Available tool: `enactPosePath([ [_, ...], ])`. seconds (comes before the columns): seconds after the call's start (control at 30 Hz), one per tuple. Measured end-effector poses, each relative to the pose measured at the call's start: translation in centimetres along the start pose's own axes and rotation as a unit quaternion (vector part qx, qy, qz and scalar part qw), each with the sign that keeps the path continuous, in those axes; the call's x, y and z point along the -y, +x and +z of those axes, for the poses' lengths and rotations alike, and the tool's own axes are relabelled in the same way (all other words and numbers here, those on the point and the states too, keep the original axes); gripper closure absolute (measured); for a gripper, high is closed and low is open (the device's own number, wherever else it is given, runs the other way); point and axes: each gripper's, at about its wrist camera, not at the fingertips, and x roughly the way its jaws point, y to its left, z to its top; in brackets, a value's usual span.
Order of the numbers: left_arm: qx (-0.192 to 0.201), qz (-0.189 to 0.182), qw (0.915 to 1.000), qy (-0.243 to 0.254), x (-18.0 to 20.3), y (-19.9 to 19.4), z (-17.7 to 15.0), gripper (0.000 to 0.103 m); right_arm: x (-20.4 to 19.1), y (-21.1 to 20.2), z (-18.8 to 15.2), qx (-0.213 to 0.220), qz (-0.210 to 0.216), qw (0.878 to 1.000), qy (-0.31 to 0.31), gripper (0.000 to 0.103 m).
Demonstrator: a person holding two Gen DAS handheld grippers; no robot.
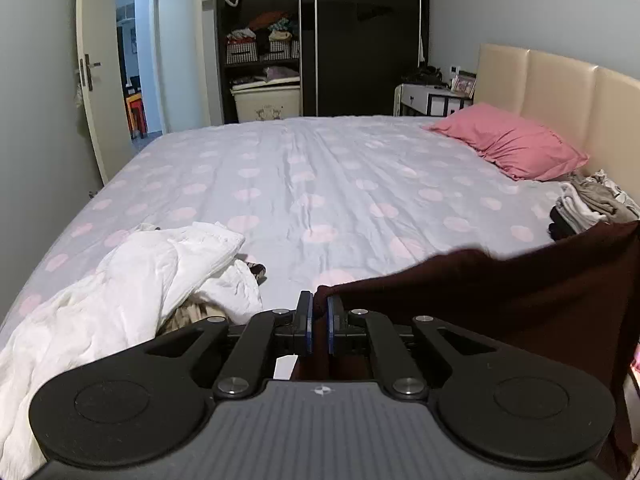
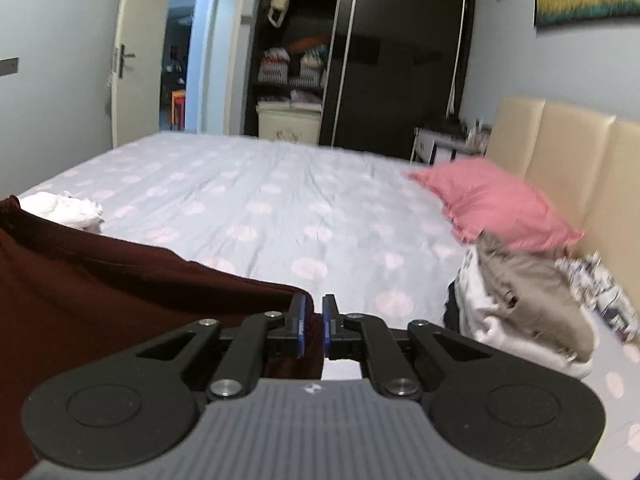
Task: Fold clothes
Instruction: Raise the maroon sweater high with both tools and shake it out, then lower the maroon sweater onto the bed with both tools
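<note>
Left hand-held gripper (image 1: 319, 316): blue pads pinched on a corner of the maroon garment (image 1: 500, 292). Right hand-held gripper (image 2: 313, 320): pads close together, clamped on the opposite corner of the same cloth (image 2: 120, 280). The garment hangs stretched between them at the near edge of the bed (image 1: 320, 184); its lower part is cut off by the frame. White crumpled laundry (image 1: 132, 280) lies near-left, and a mixed clothes pile (image 2: 532, 300) near-right, blurred. The middle of the dotted sheet is open room. Farther off, a pink pillow (image 1: 516, 144) lies against the headboard (image 1: 560, 88). The wardrobe (image 1: 320, 36) stands beyond the far bed edge.
</note>
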Motion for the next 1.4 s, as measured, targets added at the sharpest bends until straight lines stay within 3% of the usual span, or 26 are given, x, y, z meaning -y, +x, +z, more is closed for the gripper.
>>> enactPosePath([
  [0.13,-0.021,-0.006,0.9997,-0.011,-0.3,4.1,0.8,0.098,-0.6,4.6,-0.3,-0.035,0.0,0.999,0.003,0.094],
  [0.33,-0.074,-0.005,0.9971,-0.014,-0.2,11.0,0.0,0.098,-1.3,11.6,-2.1,-0.121,0.01,0.992,0.015,0.094],
  [0.57,-0.158,-0.008,0.9872,-0.017,-0.2,19.0,-2.2,0.097,-1.7,17.4,-4.6,-0.191,0.029,0.981,0.006,0.092],
  [0.63,-0.171,-0.007,0.9851,-0.013,0.0,20.5,-2.8,0.096,-1.4,18.0,-4.9,-0.198,0.029,0.98,0.013,0.086],
  [0.8,-0.168,-0.002,0.9858,0.009,-0.5,21.4,-3.2,0.089,-0.3,17.9,-3.7,-0.172,0.037,0.984,0.024,0.073],
  [0.87,-0.159,-0.017,0.9867,0.031,-0.2,21.3,-3.0,0.087,0.3,18.6,-3.3,-0.167,0.055,0.983,0.043,0.073],
  [1.0,-0.144,-0.059,0.9864,0.053,0.8,21.9,-2.6,0.073,0.1,20.3,-3.1,-0.169,0.097,0.979,0.055,0.068],
  [1.13,-0.157,-0.09,0.9812,0.067,2.3,23.4,-3.0,0.067,-1.0,21.8,-3.3,-0.18,0.14,0.973,0.046,0.066],
  [1.3,-0.175,-0.099,0.9775,0.065,2.9,25.3,-3.9,0.065,-2.4,23.5,-4.0,-0.2,0.159,0.966,0.04,0.066],
  [1.4,-0.177,-0.105,0.9775,0.044,2.7,25.9,-4.1,0.065,-3.0,24.7,-4.6,-0.235,0.202,0.949,0.06,0.066],
])
